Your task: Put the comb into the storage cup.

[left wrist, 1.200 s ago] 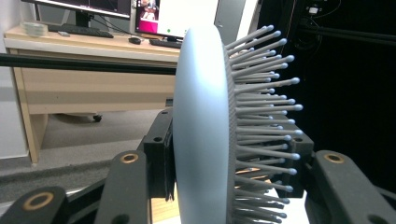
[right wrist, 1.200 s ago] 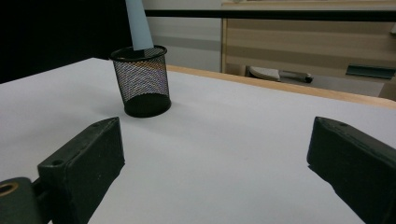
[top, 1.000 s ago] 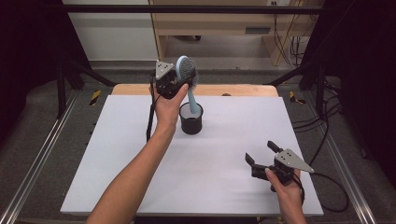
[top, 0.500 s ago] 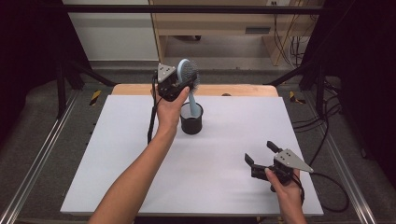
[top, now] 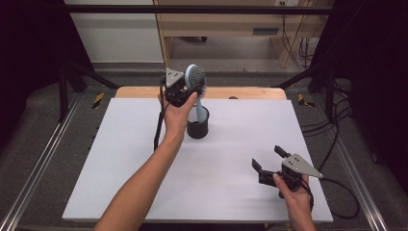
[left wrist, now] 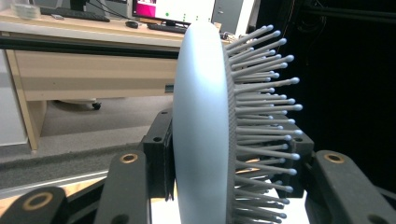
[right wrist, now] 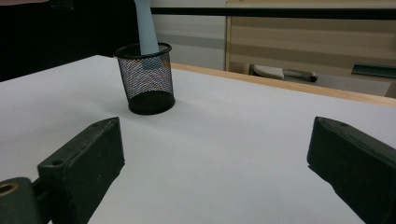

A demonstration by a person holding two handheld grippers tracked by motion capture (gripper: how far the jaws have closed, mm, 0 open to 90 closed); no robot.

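Observation:
A light blue hairbrush (top: 195,79) with grey bristles stands upright, its handle reaching down into a black mesh cup (top: 197,129) at the back middle of the white table (top: 231,192). My left gripper (top: 191,87) is shut on the brush's head, above the cup. In the left gripper view the brush (left wrist: 201,121) stands edge-on between the jaws, one pad on its smooth back and the other against the bristles. My right gripper (top: 267,158) rests low near the front right, open with nothing between its jaws. Its own view looks past the gripper (right wrist: 215,154) at the cup (right wrist: 145,84) and the blue handle (right wrist: 147,32).
A wooden strip (top: 250,93) runs along the table's far edge. Metal rails (top: 38,168) flank the table on both sides, and cables (top: 337,144) lie on the floor at the right. A wooden desk (left wrist: 84,70) stands beyond the table.
My left hand has sunk slightly with the brush, so the handle sits a little deeper in the cup. The right gripper has stayed in place.

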